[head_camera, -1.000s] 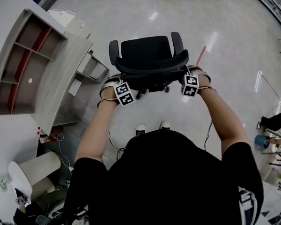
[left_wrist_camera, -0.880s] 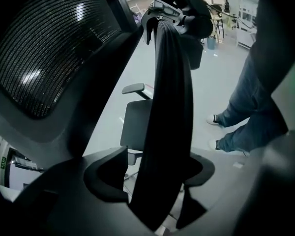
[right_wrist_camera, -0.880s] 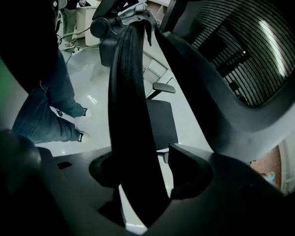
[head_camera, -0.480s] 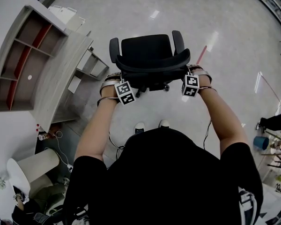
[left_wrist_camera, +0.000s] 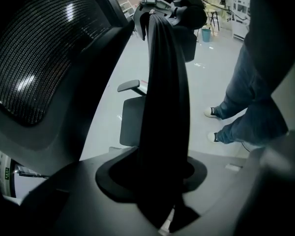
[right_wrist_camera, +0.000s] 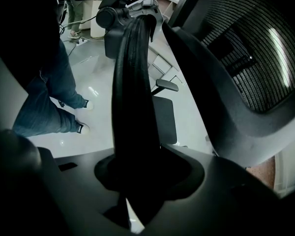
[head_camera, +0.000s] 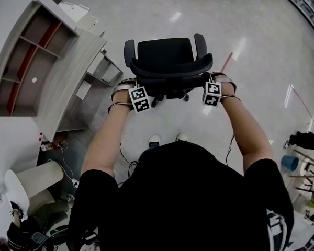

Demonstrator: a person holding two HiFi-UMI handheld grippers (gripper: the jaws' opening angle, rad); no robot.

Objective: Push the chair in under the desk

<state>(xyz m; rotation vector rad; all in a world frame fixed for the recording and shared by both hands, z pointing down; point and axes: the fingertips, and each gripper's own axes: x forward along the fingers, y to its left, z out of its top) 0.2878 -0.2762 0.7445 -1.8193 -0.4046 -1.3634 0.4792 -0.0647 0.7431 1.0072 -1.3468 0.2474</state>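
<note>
A black office chair [head_camera: 165, 54] stands on the floor to the right of the grey desk [head_camera: 68, 75], its seat facing away from me. My left gripper [head_camera: 132, 83] is at the left end of the backrest's top rim [head_camera: 170, 73] and my right gripper [head_camera: 213, 80] at the right end. In the left gripper view the black rim [left_wrist_camera: 164, 82] runs between the closing jaws of the left gripper [left_wrist_camera: 160, 191], beside the mesh back [left_wrist_camera: 34, 68]. The right gripper view shows the rim [right_wrist_camera: 132, 92] filling the closing right gripper [right_wrist_camera: 137, 186] the same way.
A shelf unit [head_camera: 21, 61] sits on the desk, with a drawer pedestal [head_camera: 102, 67] below its near end. My shoes [head_camera: 167, 139] stand just behind the chair. A red floor line [head_camera: 227, 60] runs at the chair's right. A white bin [head_camera: 39, 182] and cables lie at lower left.
Both grippers stay at the ends of the backrest rim. The chair and the grippers sit slightly higher and farther right in the head view than a second ago.
</note>
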